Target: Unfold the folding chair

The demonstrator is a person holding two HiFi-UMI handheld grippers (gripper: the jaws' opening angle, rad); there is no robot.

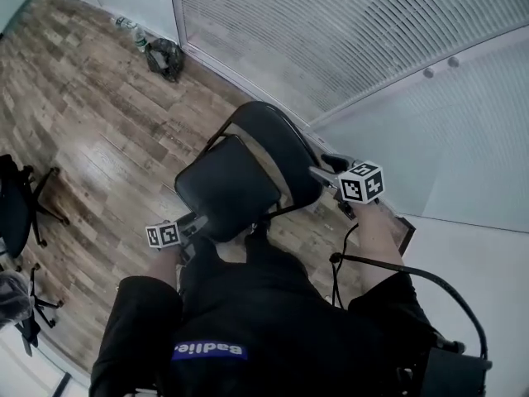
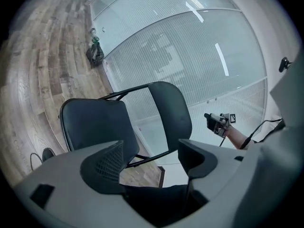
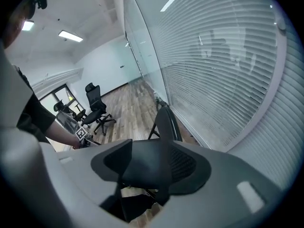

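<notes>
Folding chair point(image 1: 231, 184) seat edges flanked by left tongs point(image 1: 197, 222), right tongs point(image 1: 319, 173)

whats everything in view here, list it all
folding chair: one, black, standing open on the floor in front of the person
office chairs: two, black, at the left edge
bag: one, dark, on the floor against the glass wall
floor: wood planks, brown
glass wall: white blinds behind it, beyond the chair
cable: one, black, running back from the right hand
left gripper: grey, jaws apart and empty, near the seat's left edge
right gripper: grey, jaws apart, beside the backrest, clear of it
person's top: black, bottom of head view
</notes>
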